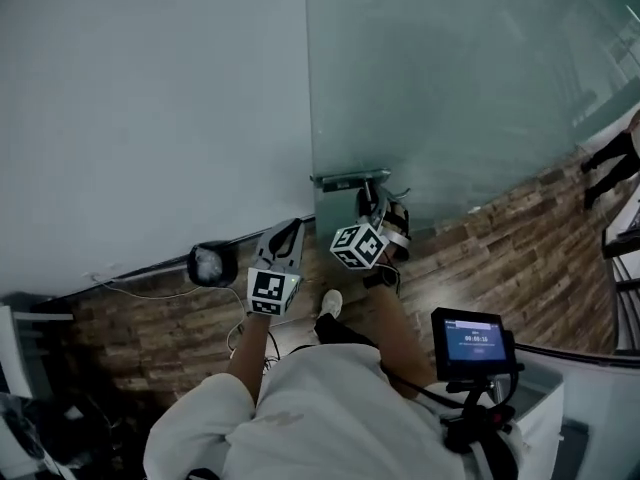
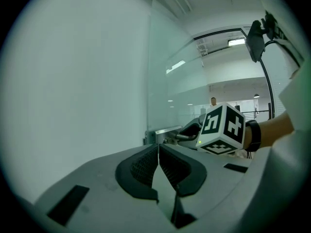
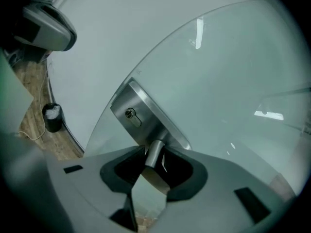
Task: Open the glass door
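**Right claw round the door handle, left claw shut and empty**

Head view: I'm looking steeply down at the glass door, a frosted pane that stands to the right of a plain white wall. Its steel lock plate sits on the pane's left edge, low in the picture. My right gripper is up against that plate, its marker cube just below. The left gripper hangs to the left of it, near the foot of the wall and apart from the door. On the wood-plank floor a small black bin stands against the wall. A small screen on a mount shows at the lower right.

Left gripper view: the two ribbed pads are pressed together with nothing between them. Beyond them I see the door's edge with the lock plate, and the right gripper's cube reaching in at it from the right.

Right gripper view: the jaws stand partly apart, and the flat steel handle lever runs down from the lock plate between them. The lever lies close along the left pad; on the right a dark gap shows, so I can't call it clamped. The plate's keyhole shows just above the jaws. The bin is at the far left by the wall.
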Motion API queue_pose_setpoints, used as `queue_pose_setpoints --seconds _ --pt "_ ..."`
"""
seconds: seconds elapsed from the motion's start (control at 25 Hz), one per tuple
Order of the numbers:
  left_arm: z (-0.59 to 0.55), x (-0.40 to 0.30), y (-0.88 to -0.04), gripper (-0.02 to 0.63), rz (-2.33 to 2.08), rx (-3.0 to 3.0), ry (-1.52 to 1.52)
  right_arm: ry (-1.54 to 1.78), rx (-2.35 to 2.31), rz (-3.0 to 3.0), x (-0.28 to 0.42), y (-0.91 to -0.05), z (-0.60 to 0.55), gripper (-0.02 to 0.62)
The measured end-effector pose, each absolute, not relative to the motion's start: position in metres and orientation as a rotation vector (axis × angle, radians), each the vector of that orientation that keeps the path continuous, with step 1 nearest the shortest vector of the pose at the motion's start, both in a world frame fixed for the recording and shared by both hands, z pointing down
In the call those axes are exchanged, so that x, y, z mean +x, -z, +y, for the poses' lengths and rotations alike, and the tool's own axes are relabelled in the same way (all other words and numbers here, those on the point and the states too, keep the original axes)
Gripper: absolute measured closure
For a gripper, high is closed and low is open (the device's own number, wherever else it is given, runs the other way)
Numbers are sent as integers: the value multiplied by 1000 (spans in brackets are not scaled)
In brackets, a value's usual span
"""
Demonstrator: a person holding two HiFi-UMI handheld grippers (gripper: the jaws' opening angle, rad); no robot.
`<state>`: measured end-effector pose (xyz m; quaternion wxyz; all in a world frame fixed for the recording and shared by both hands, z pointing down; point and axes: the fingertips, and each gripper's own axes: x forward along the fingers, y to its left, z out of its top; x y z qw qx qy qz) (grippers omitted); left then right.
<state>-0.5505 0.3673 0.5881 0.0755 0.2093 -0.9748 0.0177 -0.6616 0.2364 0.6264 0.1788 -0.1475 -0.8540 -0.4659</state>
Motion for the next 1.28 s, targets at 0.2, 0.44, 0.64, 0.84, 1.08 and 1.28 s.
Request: queue_pose_setpoints --seconds 0.2,0.44,0.64,0.84,1.08,1.28 --pt "375 -568 -591 595 -2893 618 -88 1258 -381 -2399 -693 -626 249 469" --pt "381 -583 -578 595 -2879 662 -111 1229 -430 -2421 -732 -629 261 466" --pt "385 -565 -560 595 -2901 737 -110 1195 -432 -2432 -743 -632 267 463" --pt "380 -547 -539 595 -2884 951 -120 1136 -359 -2428 -744 -622 260 462" --pt "361 -464 -493 595 -2844 1156 -155 976 -311 -2601 -620 -564 241 439" --pt "318 -424 -490 595 -2738 1418 -154 511 -142 -2796 -477 -547 207 442"
